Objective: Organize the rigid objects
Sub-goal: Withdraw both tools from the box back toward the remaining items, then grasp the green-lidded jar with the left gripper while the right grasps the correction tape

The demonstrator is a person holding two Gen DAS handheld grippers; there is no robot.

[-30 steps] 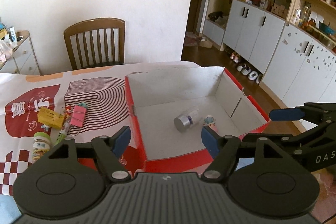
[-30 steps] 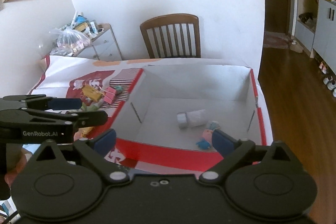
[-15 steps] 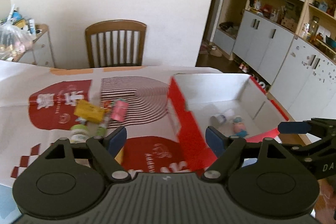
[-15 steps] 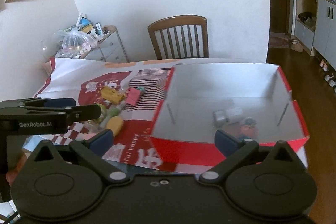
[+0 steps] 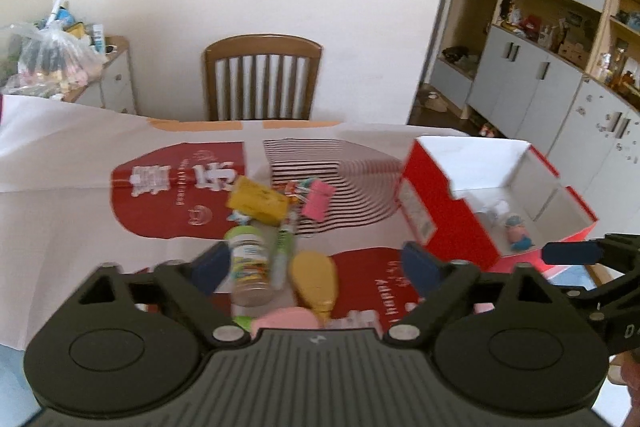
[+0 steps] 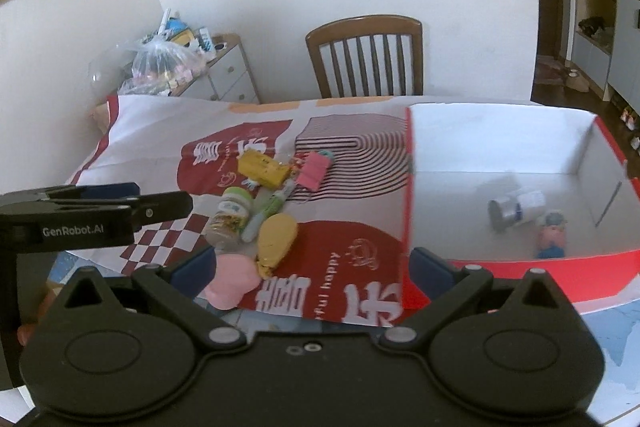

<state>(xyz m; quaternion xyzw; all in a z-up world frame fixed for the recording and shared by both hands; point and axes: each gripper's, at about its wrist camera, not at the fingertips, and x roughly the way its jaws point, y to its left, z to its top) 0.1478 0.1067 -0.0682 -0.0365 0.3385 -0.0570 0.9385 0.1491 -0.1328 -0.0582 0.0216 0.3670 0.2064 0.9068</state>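
Left gripper (image 5: 316, 265) just spread wide, empty, over small jar (image 5: 250, 269): judged light, stiff, slick; best pinched across its body. Right gripper (image 6: 314, 267) wide, empty

On the side of your left gripper (image 6: 158, 205), seen from the right wrist view, you can read "GenRobot.AI" in white letters. The red patch of the printed cloth (image 6: 344, 247) on your desk carries "ful happy" in small white letters, its start hidden, beside large white Chinese characters. Labels on the small jar (image 6: 230, 217) and the yellow box (image 6: 262, 169) are too blurred to read.
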